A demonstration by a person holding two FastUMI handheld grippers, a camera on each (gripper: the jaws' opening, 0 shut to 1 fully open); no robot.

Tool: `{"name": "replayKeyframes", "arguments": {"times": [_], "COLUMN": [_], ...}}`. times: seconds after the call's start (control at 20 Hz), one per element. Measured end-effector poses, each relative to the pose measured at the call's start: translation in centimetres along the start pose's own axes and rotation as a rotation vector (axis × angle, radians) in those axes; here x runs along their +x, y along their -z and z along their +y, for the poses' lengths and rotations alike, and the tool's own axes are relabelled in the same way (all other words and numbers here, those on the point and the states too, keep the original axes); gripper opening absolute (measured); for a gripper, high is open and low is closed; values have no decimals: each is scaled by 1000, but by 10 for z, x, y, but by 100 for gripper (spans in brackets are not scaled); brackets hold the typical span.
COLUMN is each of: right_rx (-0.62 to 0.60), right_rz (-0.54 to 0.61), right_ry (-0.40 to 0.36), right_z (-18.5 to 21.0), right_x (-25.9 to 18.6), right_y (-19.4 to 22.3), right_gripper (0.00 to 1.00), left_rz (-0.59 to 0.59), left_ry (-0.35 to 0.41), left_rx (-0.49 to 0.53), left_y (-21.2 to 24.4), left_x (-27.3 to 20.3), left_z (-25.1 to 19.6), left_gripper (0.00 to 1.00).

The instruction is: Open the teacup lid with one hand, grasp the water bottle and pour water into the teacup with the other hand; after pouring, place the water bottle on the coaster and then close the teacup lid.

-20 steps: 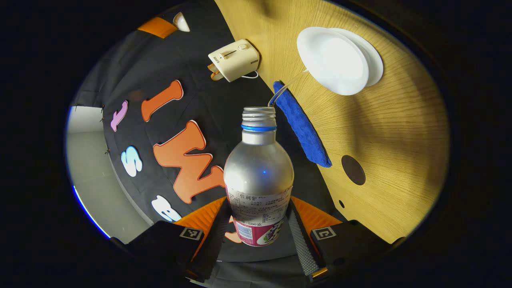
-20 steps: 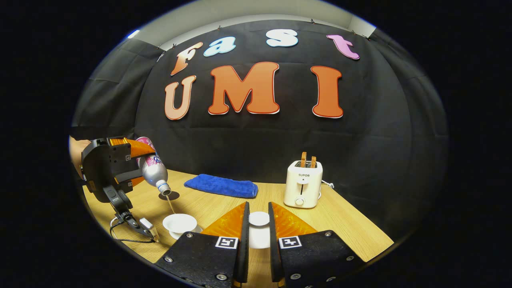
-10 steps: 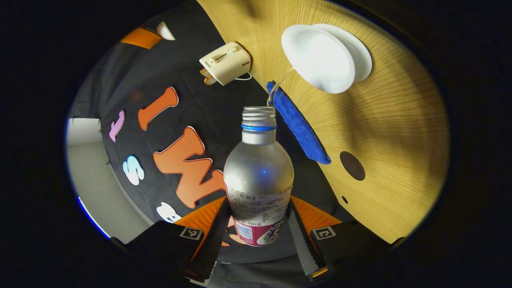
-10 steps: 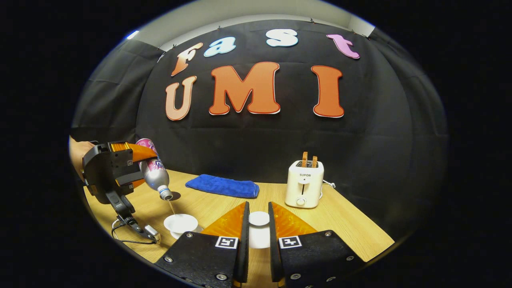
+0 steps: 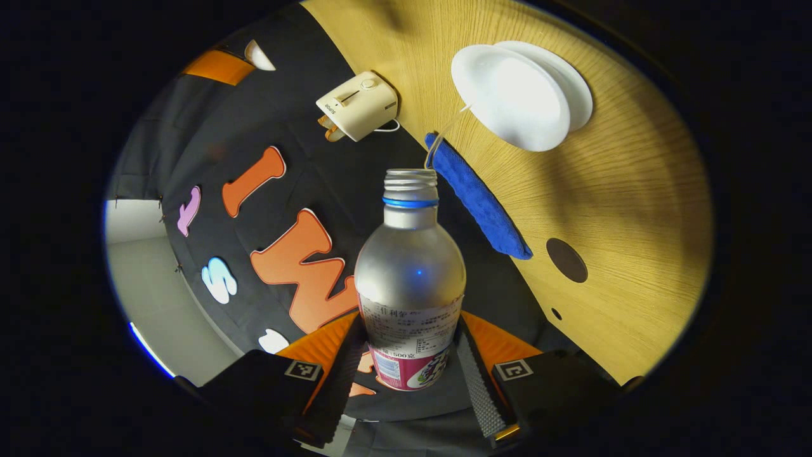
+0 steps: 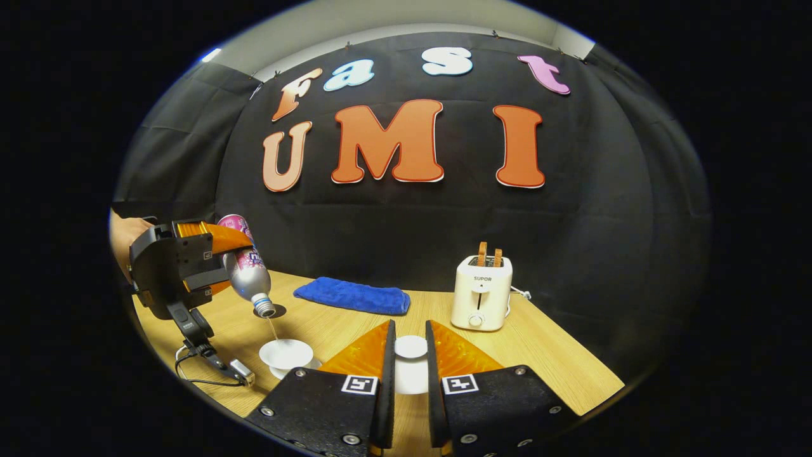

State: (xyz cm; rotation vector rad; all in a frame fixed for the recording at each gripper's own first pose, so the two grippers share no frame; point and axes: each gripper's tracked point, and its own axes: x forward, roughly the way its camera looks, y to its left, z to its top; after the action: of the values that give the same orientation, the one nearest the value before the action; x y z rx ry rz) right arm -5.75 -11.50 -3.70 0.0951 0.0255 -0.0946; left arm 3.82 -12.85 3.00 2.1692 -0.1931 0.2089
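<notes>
Now the left gripper [image 5: 410,374], jaws clamped on the water bottle [image 5: 410,279], has tipped it slightly further than a second ago, and a thin stream still falls into the open teacup [image 6: 285,353] near the counter's front-left edge. Pouring seems underway, the coaster [image 5: 566,260] unused. Right gripper [image 6: 410,363] jaws grip the lid [image 6: 410,347].
</notes>
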Motion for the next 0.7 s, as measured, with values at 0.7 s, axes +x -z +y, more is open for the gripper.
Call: {"name": "replayKeyframes", "arguments": {"times": [0.7], "right_rx": [2], "right_rz": [30], "right_ry": [-22], "right_z": [14], "right_x": [5], "right_y": [8], "right_gripper": [23], "left_rz": [-16], "left_ry": [-55], "left_rx": [-139], "left_y": [-5], "left_x": [-3], "left_z": [2], "left_gripper": [83]}}
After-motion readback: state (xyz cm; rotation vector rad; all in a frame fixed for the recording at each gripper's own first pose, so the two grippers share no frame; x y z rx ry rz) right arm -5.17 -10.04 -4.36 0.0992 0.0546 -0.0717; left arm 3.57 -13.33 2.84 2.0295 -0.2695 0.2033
